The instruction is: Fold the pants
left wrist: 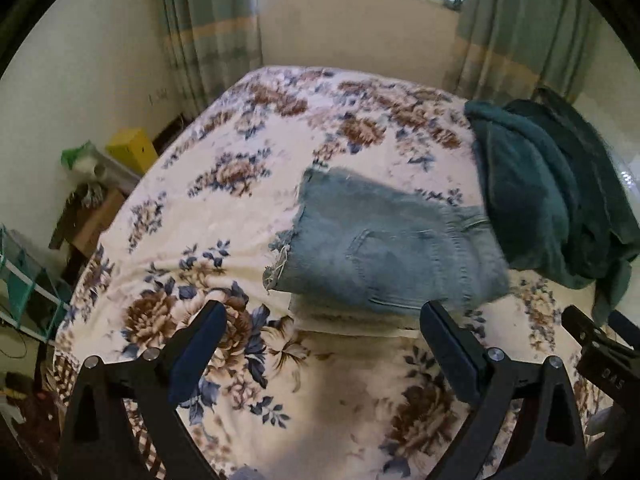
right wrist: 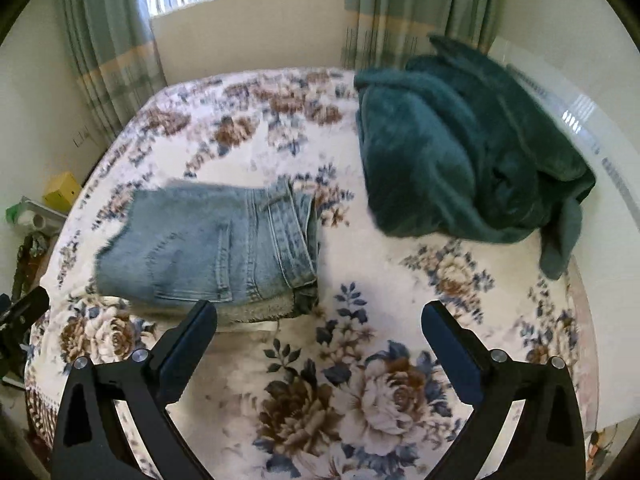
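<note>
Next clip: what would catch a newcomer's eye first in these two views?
Probably the folded jeans, a compact light-blue stack lying mid-bed on the floral bedspread. Next, the rumpled teal blanket heaped to their right, apart from them. Both tools, left and right, hang open just short of the jeans, holding nothing.

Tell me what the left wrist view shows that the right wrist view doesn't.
Left wrist only: the jeans' frayed hem end seen close, and the right gripper at the frame's right edge.

Right wrist only: the stacked waistband edge of the folded jeans, and the whole teal blanket.

Both: jeans folded on the floral bedspread, yellow box, curtains and window, each gripper's fingers spread and holding nothing.
</note>
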Available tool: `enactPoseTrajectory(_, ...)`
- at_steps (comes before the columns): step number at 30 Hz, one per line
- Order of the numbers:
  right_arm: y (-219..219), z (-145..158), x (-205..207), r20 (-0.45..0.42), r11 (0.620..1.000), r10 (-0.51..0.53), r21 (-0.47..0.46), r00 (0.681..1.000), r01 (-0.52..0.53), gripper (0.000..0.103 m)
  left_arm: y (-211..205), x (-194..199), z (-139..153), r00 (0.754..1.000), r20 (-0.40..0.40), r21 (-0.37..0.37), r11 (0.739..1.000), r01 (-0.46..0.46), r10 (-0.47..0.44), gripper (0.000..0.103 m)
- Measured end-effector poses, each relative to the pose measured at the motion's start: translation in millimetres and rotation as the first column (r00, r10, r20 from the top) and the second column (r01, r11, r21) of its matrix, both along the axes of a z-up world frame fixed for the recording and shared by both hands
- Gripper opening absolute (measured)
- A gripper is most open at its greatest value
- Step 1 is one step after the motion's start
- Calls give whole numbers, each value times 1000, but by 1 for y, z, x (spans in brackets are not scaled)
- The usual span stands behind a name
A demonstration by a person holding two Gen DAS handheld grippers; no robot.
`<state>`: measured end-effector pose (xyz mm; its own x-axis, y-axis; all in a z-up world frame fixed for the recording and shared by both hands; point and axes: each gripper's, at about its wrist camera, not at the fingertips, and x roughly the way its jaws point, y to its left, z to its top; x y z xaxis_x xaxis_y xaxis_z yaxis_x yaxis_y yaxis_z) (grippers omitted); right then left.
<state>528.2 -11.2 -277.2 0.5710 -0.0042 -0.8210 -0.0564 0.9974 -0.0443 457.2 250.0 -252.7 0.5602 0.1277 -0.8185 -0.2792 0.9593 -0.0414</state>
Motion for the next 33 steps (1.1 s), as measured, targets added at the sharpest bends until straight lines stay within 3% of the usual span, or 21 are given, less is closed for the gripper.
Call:
enactPoseTrajectory(10, -22, 133, -136, 143, 997, 61, 43, 988, -68, 103, -39, -105, 112, 989, 150, 44, 999, 16, -22, 99)
enactPoseTrajectory(15, -38, 182, -202, 182, 993, 86, 60, 979, -99, 103, -55, -161, 153, 980, 198, 66, 998, 16, -28, 99)
enactPoseTrajectory(25, -58, 266, -323, 253, 992, 97, 53, 963, -114, 103, -75, -240, 206, 965, 252, 81, 995, 54, -73, 99)
enactPoseTrajectory(33, -51, 313, -375, 325, 993, 95, 29, 941, -111, 103, -71, -275, 227, 955, 283, 95, 993, 71, -95, 99)
